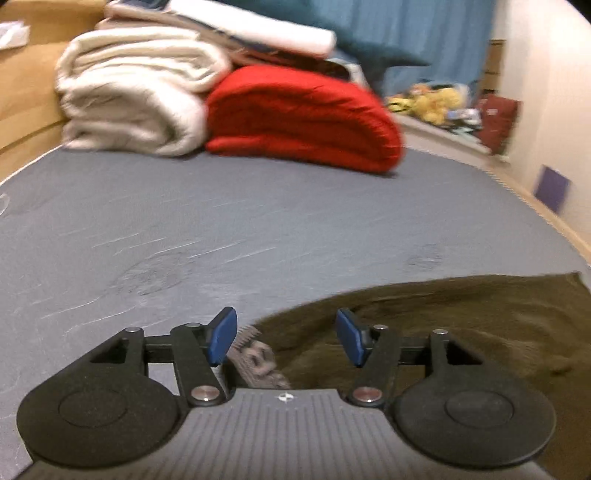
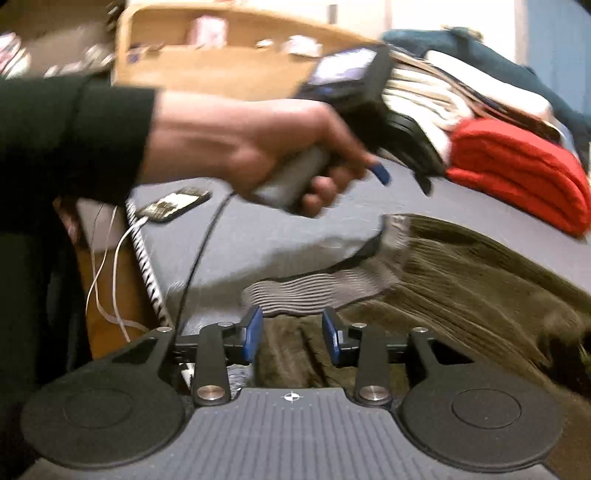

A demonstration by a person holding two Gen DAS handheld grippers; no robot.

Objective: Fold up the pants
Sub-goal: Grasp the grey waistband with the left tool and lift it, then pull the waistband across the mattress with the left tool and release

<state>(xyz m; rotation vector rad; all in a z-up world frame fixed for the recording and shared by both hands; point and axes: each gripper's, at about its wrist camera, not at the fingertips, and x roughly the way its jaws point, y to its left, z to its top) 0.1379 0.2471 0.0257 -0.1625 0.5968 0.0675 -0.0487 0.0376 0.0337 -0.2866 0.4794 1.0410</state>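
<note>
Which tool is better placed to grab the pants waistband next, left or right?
Right, probably. The right tool is open, low over the olive pants, with the striped waistband just ahead. The left tool is open at the pants' edge, partly over bare mattress.

Grey-blue mattress [image 1: 258, 221] fills most of the view, sheet faintly creased. At its far end a folded cream blanket [image 1: 136, 99] sits touching a folded red blanket [image 1: 303, 118], w/ white and dark bedding [image 1: 266, 33] stacked on top. Wooden headboard [image 1: 26, 96] runs along mattress's left side; blue curtain [image 1: 424, 33] hangs behind the pile. Right of mattress, pale cream wall [image 1: 546, 110] w/ a low ledge holding yellow plush toys [image 1: 432, 99]. Warm indoor light. Off mattress's near-left corner, a phone [image 2: 173, 205] w/ white cables [image 2: 107, 280]
</note>
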